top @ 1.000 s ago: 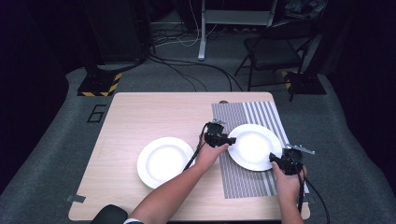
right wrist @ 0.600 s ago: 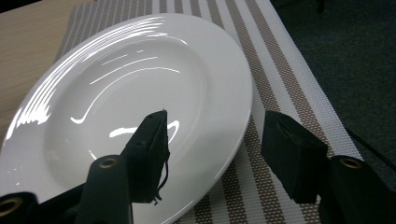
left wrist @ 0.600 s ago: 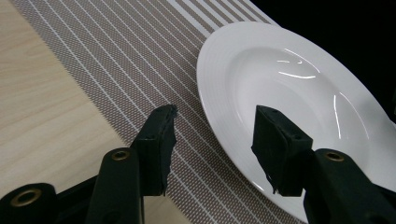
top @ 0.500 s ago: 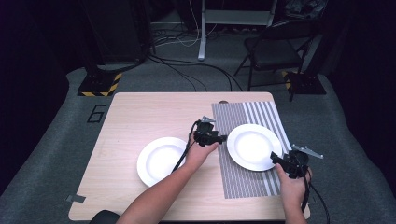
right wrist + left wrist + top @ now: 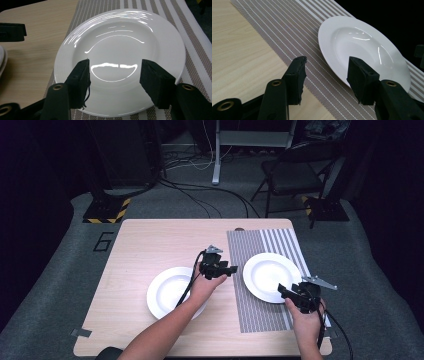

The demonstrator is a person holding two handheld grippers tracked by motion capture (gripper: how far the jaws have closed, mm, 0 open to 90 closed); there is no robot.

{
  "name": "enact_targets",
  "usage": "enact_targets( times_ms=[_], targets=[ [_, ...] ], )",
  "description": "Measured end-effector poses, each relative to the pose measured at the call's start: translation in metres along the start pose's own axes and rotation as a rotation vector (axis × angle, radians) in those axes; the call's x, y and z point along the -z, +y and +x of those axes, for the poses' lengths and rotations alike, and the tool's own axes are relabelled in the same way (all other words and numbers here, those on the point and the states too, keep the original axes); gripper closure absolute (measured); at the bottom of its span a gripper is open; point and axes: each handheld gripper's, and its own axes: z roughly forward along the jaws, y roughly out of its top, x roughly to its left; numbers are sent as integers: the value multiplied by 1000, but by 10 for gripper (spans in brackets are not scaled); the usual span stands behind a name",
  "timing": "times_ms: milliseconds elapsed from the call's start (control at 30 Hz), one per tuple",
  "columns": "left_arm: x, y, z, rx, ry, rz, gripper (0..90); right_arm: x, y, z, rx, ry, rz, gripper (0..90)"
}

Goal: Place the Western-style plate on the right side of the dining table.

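On the light wooden table (image 5: 150, 245), 2 round white ceramic plates sit empty: 1 on bare wood at 7 o'clock (image 5: 167, 292), 1 on the grey striped woven placemat (image 5: 250, 250) at 4 o'clock (image 5: 270, 272). The left gripper (image 5: 325, 75) hovers between them, jaws spread, pinching nothing. The right gripper (image 5: 113, 75) hangs over the mat plate's near rim, jaws likewise apart. A forearm covers part of the bare-wood plate. Beyond lie grey carpet, cables and a dark folding chair (image 5: 295, 170), dim and hard to make out.
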Motion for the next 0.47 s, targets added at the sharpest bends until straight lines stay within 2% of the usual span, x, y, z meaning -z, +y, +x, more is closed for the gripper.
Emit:
enact_targets(
  times_ms=[200,300,467],
  targets=[
    [16,-6,6,13,-10,-1,471,-5,-2,9,21,36,23,399],
    [28,-8,11,-5,-5,9,463,-7,-4,16,34,56,31,394],
    [49,-12,19,-35,14,-4,421,-8,-4,26,49,94,44,384]
  ],
)
